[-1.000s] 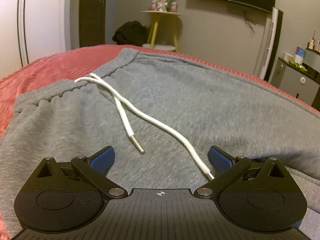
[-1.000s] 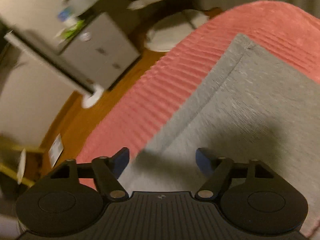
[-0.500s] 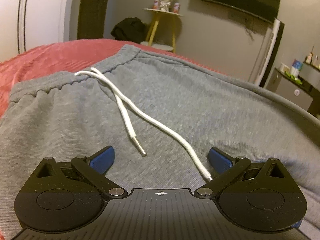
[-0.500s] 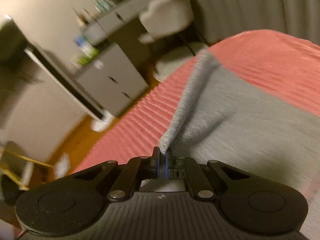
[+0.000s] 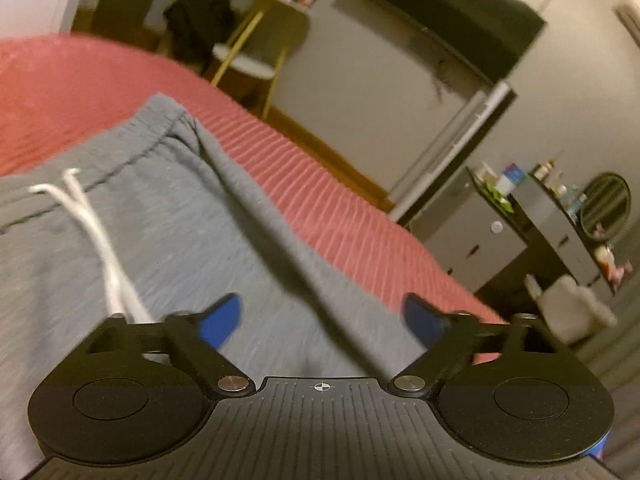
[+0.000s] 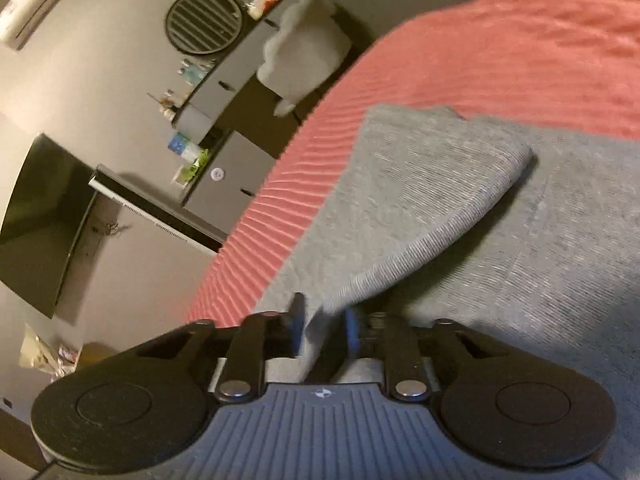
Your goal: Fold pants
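Note:
Grey sweatpants lie on a red ribbed bedspread. Their waistband and white drawstring show at the left of the left wrist view. My left gripper is open and empty, low over the pants near their right edge. In the right wrist view my right gripper holds the edge of a pant leg, which is lifted and folded back over the rest of the pants. Its jaws stand slightly apart with cloth between them.
The bedspread extends beyond the pants. Off the bed stand a grey dresser, a round mirror, a wall TV, a yellow-legged side table and a white fluffy chair.
My left gripper swung right, so the drawstring slid to the left and the bed's right edge came into view. My right gripper carried the gripped leg edge back over the pants, and its jaws parted slightly.

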The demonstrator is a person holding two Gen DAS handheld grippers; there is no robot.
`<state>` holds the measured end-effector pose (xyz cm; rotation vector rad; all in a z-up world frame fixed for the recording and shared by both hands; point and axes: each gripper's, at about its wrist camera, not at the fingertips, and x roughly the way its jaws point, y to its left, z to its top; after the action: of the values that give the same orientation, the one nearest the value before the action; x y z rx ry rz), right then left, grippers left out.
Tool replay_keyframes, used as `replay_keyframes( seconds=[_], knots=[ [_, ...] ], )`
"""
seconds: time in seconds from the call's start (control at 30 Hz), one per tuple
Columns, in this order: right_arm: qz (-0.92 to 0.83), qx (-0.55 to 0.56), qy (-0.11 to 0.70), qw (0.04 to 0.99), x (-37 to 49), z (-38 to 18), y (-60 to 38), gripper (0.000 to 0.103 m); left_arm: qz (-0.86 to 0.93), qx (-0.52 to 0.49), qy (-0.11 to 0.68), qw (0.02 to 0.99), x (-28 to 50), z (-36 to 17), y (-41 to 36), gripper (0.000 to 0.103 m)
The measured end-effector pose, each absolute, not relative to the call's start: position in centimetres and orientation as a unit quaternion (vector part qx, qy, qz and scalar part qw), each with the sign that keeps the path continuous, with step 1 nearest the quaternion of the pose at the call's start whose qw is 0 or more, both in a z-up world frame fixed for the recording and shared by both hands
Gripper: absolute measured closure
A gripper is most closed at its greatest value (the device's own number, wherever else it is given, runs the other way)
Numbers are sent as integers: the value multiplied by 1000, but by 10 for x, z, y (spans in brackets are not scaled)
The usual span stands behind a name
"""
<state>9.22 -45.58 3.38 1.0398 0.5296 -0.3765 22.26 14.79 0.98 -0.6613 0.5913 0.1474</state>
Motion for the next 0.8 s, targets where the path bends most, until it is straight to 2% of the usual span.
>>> replay_keyframes(
  seconds=[0.07,0.13,0.2,0.27,0.33,0.37,0.43,0.5,0.6,0.8],
  knots=[
    [-176,511,256,802,93,21,-463,77,70,-339,315,884,257,3,159,19],
    [-172,542,246,785,94,12,-473,83,66,-350,338,871,283,-7,167,20],
    [-167,564,236,773,95,5,-483,90,81,-356,370,854,308,-21,174,26],
    [-167,569,231,772,96,0,-486,91,100,-365,394,838,324,-34,177,46],
    [-165,565,232,774,99,-3,-486,90,99,-385,406,823,334,-44,181,53],
    [-163,562,233,777,97,-1,-481,90,106,-393,404,819,336,-47,182,71],
    [-161,563,229,778,96,0,-480,89,102,-405,398,816,336,-47,184,89],
    [-158,565,224,778,93,3,-480,89,100,-392,393,826,333,-42,180,93],
    [-161,548,217,791,84,8,-481,98,101,-369,378,843,320,-23,172,96],
    [-158,518,192,819,62,52,-473,98,45,-373,324,868,250,54,182,96]
  ],
)
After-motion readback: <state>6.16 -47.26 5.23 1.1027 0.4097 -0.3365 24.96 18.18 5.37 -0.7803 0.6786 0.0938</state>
